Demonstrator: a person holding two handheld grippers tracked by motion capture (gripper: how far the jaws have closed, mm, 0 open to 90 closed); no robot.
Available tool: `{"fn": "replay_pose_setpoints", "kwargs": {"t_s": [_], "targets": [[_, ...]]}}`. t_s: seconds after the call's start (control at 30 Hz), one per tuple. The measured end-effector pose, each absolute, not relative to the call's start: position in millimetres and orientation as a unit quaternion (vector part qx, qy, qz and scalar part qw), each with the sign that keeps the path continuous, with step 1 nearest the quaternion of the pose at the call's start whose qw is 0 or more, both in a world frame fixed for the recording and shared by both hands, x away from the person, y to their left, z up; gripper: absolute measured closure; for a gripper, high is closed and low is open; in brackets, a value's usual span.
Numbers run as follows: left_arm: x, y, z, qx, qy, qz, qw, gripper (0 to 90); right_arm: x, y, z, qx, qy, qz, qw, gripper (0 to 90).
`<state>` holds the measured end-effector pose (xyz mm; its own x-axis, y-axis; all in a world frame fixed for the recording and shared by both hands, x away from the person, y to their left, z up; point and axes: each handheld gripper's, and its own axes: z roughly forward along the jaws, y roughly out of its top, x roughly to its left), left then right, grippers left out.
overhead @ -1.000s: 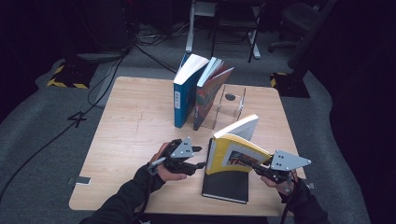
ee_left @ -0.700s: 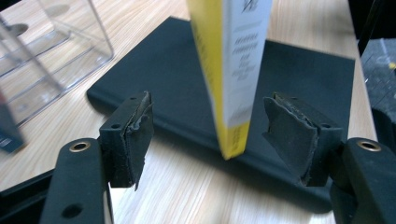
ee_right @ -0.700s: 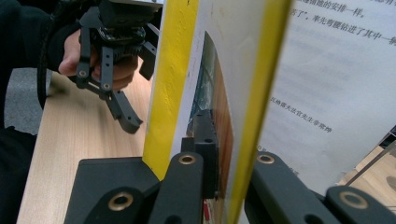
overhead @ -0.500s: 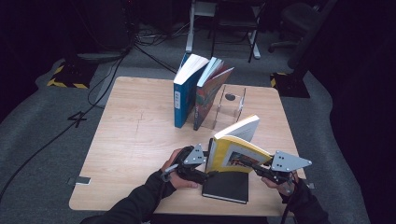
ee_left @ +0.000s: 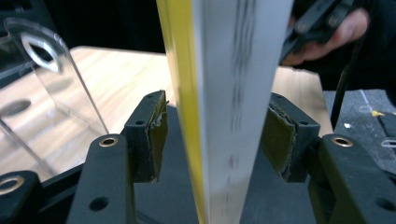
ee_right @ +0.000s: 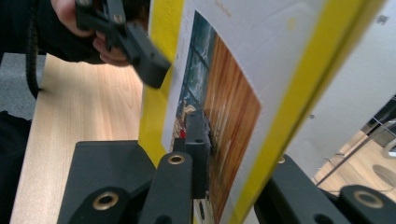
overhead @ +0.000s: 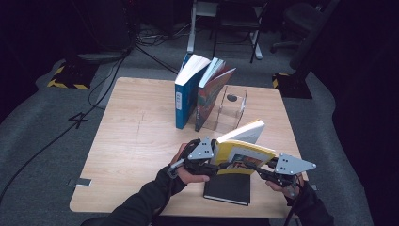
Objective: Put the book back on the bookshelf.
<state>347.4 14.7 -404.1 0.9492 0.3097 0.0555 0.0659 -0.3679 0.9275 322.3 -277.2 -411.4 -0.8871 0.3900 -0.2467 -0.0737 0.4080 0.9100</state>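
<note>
A yellow-covered book (overhead: 244,153) hangs tilted above a black book (overhead: 228,188) that lies flat near the table's front edge. My right gripper (overhead: 256,169) grips the yellow book's lower right side; its jaws have just been opening a little, but the right gripper view still shows my right gripper (ee_right: 238,144) clamped across the cover (ee_right: 224,93). My left gripper (overhead: 217,162) is at the book's left edge. Its jaws have just been closing and straddle the book (ee_left: 224,93) with a small gap at the left pad (ee_left: 156,130).
A blue book (overhead: 186,94) and a colourful book (overhead: 211,94) stand leaning at the back of the wooden table (overhead: 136,136), beside a clear acrylic bookend (overhead: 230,110). Chairs and cables lie on the floor beyond.
My left gripper has moved right and up from the bare table to the yellow book's left edge, its jaws now around that edge. The right gripper and the book have stayed put.
</note>
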Motion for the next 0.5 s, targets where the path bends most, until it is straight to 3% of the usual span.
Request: {"fn": "replay_pose_setpoints", "kwargs": {"t_s": [0.17, 0.5], "targets": [[348, 12, -389, 0.808, 0.116, 0.123, 0.564, 43.3, 324, -279, -414, 0.114, 0.810, 0.532, 0.219, 72.0], [350, 9, -370, 0.798, 0.110, 0.128, 0.579, 44.8, 327, -282, -422, 0.126, 0.815, 0.522, 0.217, 66.9]]}}
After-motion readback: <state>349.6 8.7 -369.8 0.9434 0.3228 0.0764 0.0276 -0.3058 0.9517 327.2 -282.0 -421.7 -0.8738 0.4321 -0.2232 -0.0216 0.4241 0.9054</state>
